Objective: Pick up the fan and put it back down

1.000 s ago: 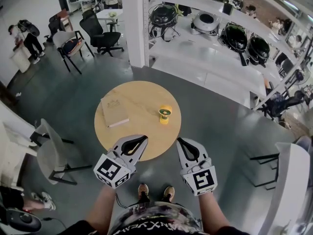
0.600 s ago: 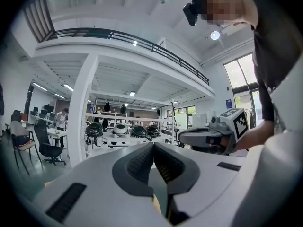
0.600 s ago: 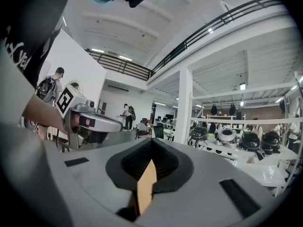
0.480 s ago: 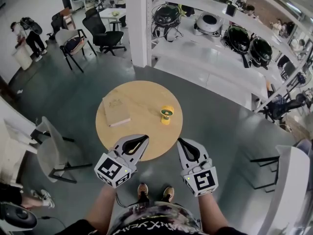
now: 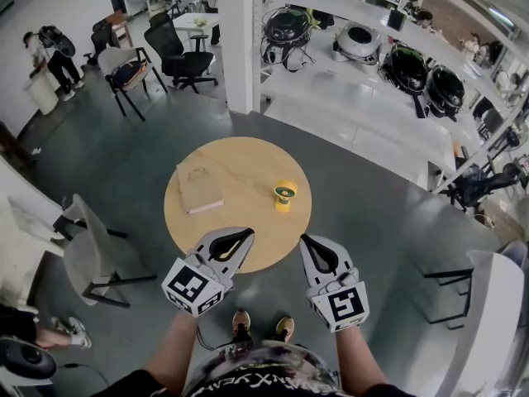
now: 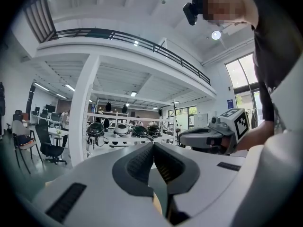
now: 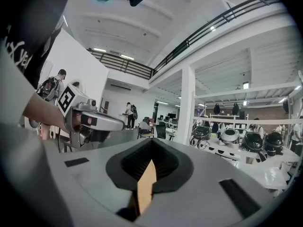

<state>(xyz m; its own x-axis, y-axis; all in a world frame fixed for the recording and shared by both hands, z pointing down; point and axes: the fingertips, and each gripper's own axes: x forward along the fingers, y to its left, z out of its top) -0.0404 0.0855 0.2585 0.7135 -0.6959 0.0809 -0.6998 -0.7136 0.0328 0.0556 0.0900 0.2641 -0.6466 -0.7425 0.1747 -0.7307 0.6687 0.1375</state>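
A small yellow fan [image 5: 283, 195] stands upright on the round wooden table [image 5: 248, 160], right of its middle. Both grippers hover side by side over the table's near edge, well short of the fan. My left gripper [image 5: 247, 233] is shut with nothing between its jaws; in its own view the left gripper [image 6: 152, 146] has its ribbed pads meeting. My right gripper [image 5: 303, 238] is shut and empty too, and the right gripper [image 7: 151, 149] shows only a sliver of tabletop behind its closed tips. The fan is hidden in both gripper views.
A tan book [image 5: 198, 188] lies on the table's left half. A grey chair [image 5: 87, 251] stands left of the table, a white pillar [image 5: 240, 40] behind it. White shelves [image 5: 364, 98] with round black appliances run along the back right. A person [image 5: 51, 56] stands far left.
The head view has drifted slightly, so the table sits a bit further right in the picture. Both grippers and the fan have kept their places.
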